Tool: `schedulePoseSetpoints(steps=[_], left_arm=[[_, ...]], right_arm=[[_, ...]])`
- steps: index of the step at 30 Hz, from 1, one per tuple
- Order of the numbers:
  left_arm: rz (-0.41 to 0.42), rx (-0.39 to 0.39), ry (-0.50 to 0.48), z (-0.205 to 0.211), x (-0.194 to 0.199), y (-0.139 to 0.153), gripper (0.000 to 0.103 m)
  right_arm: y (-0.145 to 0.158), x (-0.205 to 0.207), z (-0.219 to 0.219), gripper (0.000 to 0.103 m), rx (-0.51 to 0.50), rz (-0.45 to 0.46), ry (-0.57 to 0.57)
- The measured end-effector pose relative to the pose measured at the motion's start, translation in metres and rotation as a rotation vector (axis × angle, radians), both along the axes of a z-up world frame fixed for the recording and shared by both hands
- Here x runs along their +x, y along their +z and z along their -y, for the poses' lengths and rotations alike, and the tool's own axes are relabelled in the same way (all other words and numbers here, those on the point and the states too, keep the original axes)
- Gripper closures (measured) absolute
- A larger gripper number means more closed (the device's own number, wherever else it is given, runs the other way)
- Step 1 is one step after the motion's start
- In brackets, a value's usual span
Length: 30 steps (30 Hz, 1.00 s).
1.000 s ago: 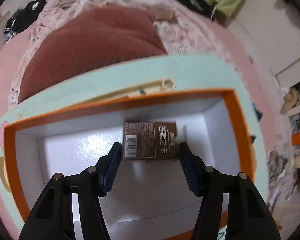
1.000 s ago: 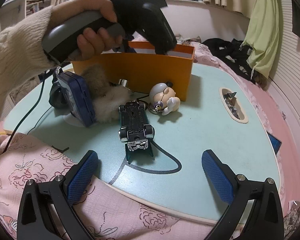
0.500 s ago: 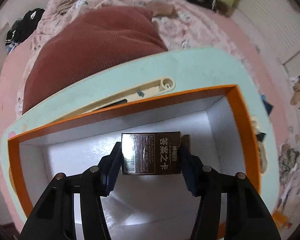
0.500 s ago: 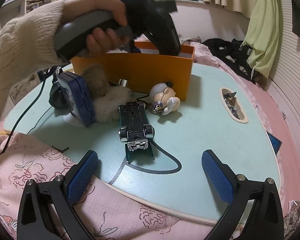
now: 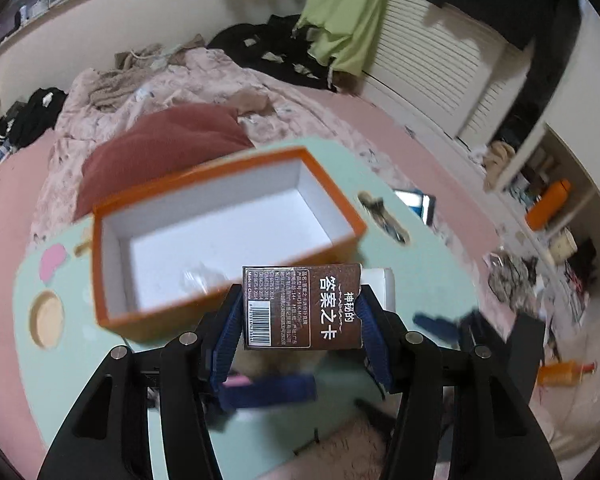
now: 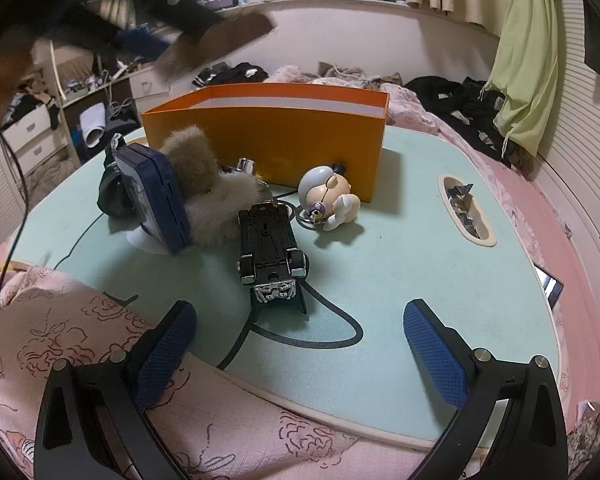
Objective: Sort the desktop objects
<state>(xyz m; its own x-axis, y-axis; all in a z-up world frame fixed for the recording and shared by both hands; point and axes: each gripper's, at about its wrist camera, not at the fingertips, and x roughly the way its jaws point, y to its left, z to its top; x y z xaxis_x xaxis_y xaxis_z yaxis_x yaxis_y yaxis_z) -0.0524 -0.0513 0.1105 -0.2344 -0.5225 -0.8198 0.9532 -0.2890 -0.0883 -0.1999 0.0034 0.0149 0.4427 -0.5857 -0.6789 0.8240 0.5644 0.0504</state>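
- The left gripper (image 5: 300,316) is up in the air above the counter (image 5: 416,264), jaws clenched on a brown card box (image 5: 302,307); its blue pads press the box's two short sides.
- The card box shows its barcode and white lettering. It hangs over the near edge of the orange box (image 5: 220,236), outside it.
- The orange box stands open on the counter; its white inside looks bare.
- The right gripper (image 6: 300,344) is low at the counter's near edge, jaws released and wide apart, holding nothing.
- Ahead of it lies a toy car (image 6: 270,248), wheels up.
- Beyond the car are a figurine (image 6: 330,196) on its side, a furry toy (image 6: 208,196) and a blue case (image 6: 156,196) standing on edge, all in front of the orange box.
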Motion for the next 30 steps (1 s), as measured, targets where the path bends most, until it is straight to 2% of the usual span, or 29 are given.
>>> schedulePoseSetpoints(steps=[4,7,10,12,14,16,19,24,26,27,28,30], left_arm=[[-0.011,-0.020,0.009,0.004,0.006,-0.015,0.046],[-0.059,-0.027,0.025,0.002,0.015,-0.018,0.045],[-0.085,-0.078,0.032,-0.017,0.023,-0.012,0.033],[-0.078,-0.135,0.055,-0.037,0.031,-0.009,0.031],[-0.063,-0.151,0.083,-0.055,0.038,-0.012,0.026],[-0.019,-0.150,0.113,-0.072,0.042,-0.023,0.022],[0.052,-0.123,0.160,-0.092,0.046,-0.050,0.022],[0.085,-0.046,0.206,-0.095,0.045,-0.095,0.022],[0.153,-0.060,0.238,-0.091,0.041,-0.102,0.015],[0.141,-0.054,0.233,-0.090,0.042,-0.102,0.012],[0.148,-0.046,0.231,-0.088,0.042,-0.103,0.002],[0.146,-0.040,0.234,-0.087,0.042,-0.103,0.000]], right_arm=[[0.000,0.000,0.000,0.000,-0.001,0.000,0.003],[0.000,0.001,0.000,0.000,-0.001,0.000,0.004],[0.000,0.001,0.000,0.000,-0.001,0.000,0.006],[0.000,0.002,0.000,0.000,-0.001,0.000,0.007],[0.000,0.000,0.000,0.000,-0.001,-0.001,0.009],[0.000,0.001,0.000,0.000,-0.001,-0.001,0.010],[0.000,0.000,0.000,0.000,-0.002,-0.001,0.012],[0.000,0.001,0.000,0.000,-0.002,-0.001,0.015],[0.000,0.001,0.000,0.000,-0.002,-0.003,0.014],[-0.001,0.002,0.000,0.000,-0.002,-0.003,0.014],[-0.001,0.002,0.000,0.000,-0.002,-0.003,0.015],[-0.001,0.003,0.000,0.000,-0.004,-0.005,0.015]])
